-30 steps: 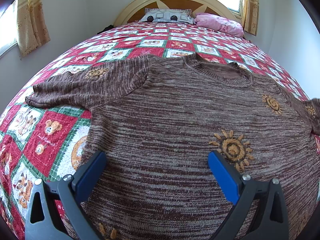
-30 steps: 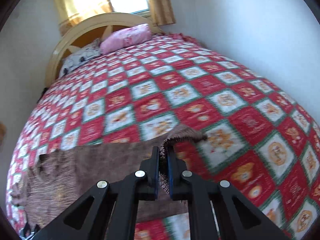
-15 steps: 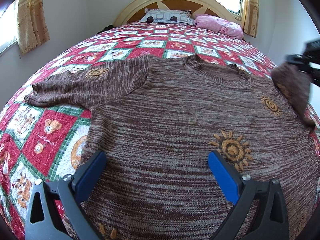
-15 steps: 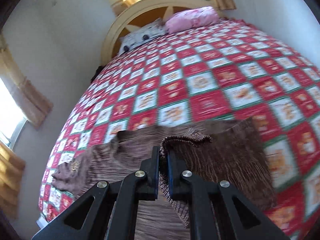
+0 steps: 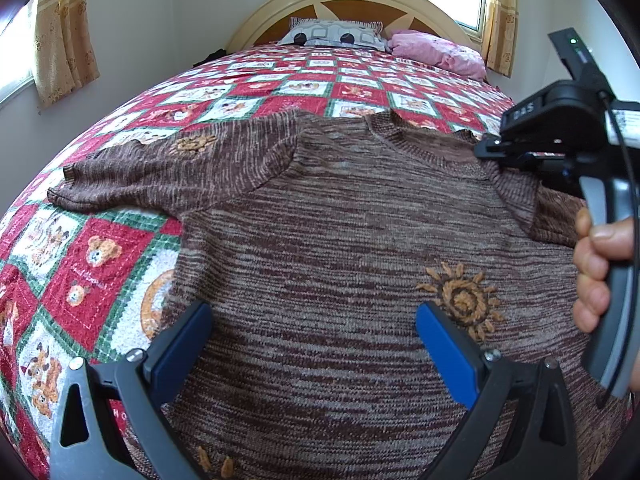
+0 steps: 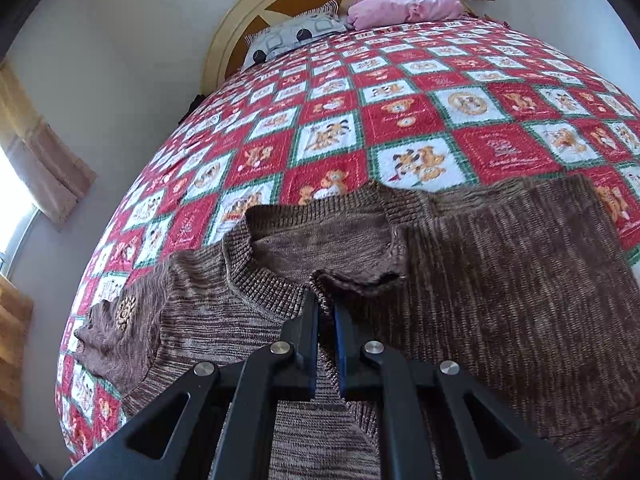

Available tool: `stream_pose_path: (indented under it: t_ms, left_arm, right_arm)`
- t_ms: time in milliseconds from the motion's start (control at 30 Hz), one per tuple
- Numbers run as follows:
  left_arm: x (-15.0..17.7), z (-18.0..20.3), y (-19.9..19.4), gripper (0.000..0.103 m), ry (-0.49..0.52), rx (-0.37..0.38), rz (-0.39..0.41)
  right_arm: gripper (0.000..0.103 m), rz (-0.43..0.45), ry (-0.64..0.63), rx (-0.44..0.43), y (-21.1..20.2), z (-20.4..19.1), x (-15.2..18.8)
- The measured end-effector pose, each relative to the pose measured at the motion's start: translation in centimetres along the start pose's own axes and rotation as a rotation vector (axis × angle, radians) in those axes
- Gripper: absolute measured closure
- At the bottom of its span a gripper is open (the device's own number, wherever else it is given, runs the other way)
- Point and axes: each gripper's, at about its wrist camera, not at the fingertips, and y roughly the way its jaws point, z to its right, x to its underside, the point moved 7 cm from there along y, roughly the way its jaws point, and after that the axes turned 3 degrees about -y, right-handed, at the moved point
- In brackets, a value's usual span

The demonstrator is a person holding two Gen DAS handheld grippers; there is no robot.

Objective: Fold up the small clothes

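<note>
Lying flat: one sweater [image 5: 340, 240] (two claws)

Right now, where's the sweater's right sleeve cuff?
In the right wrist view the sleeve cuff is pinched in the right hand-held gripper, folded in over the brown sweater just beside the neckline; the left hand-held gripper hovers open over the hem.

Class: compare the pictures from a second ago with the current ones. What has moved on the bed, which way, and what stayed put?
The right gripper, still shut on the sweater's right sleeve, has carried it from out on the quilt inward over the sweater, up to the collar. The left gripper stayed open over the hem area; the left sleeve stayed spread flat.
</note>
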Motion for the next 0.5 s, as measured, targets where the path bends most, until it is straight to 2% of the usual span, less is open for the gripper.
stream_pose_path:
  t_ms: [100,233,367,400,500]
  left_arm:
    - [0.0,0.1,0.0,0.0,0.0,0.0,0.0]
    - [0.0,0.0,0.0,0.0,0.0,0.0,-0.001]
    - [0.0,0.0,0.0,0.0,0.0,-0.001,-0.001]
    - [0.0,0.0,0.0,0.0,0.001,-0.001,-0.001]
    - [0.0,0.1,0.0,0.0,-0.001,0.001,-0.001]
  right_arm:
    - [0.096,-0.002,-0.004,0.014,0.7,-0.2,0.0]
    - [0.096,-0.055,-0.014,-0.036,2.4,-0.9,0.3]
    - [0.096,-0.102,0.066,-0.23,1.9,-1.3,0.8]
    - [0.096,-0.089,0.066,-0.255,1.1,-1.4,0.8]
    - [0.096,0.0,0.064,-0.252,-1.9,-0.2,0.1]
